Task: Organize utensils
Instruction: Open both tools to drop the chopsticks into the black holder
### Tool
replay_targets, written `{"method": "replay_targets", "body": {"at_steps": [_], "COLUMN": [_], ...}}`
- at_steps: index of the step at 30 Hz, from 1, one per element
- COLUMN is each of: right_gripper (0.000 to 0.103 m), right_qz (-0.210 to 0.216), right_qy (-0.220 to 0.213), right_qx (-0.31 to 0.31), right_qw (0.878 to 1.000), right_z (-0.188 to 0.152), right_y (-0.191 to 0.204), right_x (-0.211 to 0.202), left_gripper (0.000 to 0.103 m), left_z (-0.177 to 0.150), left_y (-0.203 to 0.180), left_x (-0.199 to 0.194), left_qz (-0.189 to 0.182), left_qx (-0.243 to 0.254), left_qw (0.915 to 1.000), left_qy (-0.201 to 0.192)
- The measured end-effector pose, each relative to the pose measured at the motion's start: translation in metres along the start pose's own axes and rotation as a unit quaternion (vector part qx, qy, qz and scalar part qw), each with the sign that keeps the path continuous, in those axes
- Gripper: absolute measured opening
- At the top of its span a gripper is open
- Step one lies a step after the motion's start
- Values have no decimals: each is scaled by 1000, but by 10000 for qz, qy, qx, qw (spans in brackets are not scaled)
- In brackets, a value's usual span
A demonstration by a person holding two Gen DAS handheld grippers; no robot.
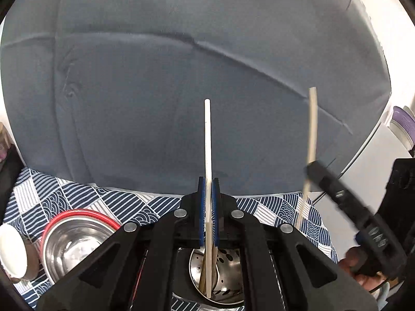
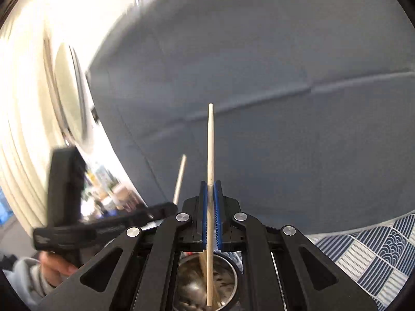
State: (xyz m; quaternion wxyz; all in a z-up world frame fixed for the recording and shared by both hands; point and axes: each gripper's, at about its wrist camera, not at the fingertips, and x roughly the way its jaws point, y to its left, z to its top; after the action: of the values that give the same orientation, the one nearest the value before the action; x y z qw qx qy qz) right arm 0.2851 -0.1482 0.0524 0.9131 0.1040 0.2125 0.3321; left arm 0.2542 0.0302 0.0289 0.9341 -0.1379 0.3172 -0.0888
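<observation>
My left gripper (image 1: pixel 208 181) is shut on a pale chopstick (image 1: pixel 207 134) that stands upright. Its lower end reaches into a perforated steel utensil holder (image 1: pixel 228 259), where a brownish stick (image 1: pixel 203 274) also leans. My right gripper (image 2: pixel 210 184) is shut on a second pale chopstick (image 2: pixel 210 142), whose lower end hangs over the steel holder (image 2: pixel 192 282). Each gripper shows blurred in the other's view: the right gripper (image 1: pixel 311 168) with its chopstick (image 1: pixel 312 124), the left gripper (image 2: pixel 171 207) with its chopstick (image 2: pixel 180 176).
A red-rimmed steel bowl (image 1: pixel 75 238) and a white cup (image 1: pixel 10 251) sit left of the holder on a blue patterned cloth (image 1: pixel 145 207). A large blue-grey cushion (image 1: pixel 181 77) fills the background. A hand (image 2: pixel 57 267) grips the left tool. A purple container (image 1: pixel 403 121) stands far right.
</observation>
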Motion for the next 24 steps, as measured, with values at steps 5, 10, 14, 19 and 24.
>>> {"method": "replay_targets", "body": {"at_steps": [5, 10, 14, 19, 24], "right_gripper": [5, 5, 5, 8, 9], "right_qz": [127, 109, 80, -50, -312], "right_qy": [244, 488, 584, 681, 426], "right_qx": [-24, -46, -45, -115, -261], "right_qw": [9996, 9987, 9983, 9976, 9983], "right_z": [-24, -41, -54, -62, -54], "right_y": [2, 3, 1, 2, 6], "right_x": [25, 41, 37, 31, 11], "left_gripper": [5, 5, 5, 5, 8], "left_z": [-13, -23, -32, -44, -43], "left_y": [1, 0, -3, -3, -2], "left_x": [7, 6, 5, 6, -3], "left_qz": [-120, -251, -283, -275, -105], "left_qx": [154, 198, 269, 293, 359], "left_qw": [9997, 9987, 9986, 9988, 9990], "left_qy": [-169, -391, -368, -287, -261]}}
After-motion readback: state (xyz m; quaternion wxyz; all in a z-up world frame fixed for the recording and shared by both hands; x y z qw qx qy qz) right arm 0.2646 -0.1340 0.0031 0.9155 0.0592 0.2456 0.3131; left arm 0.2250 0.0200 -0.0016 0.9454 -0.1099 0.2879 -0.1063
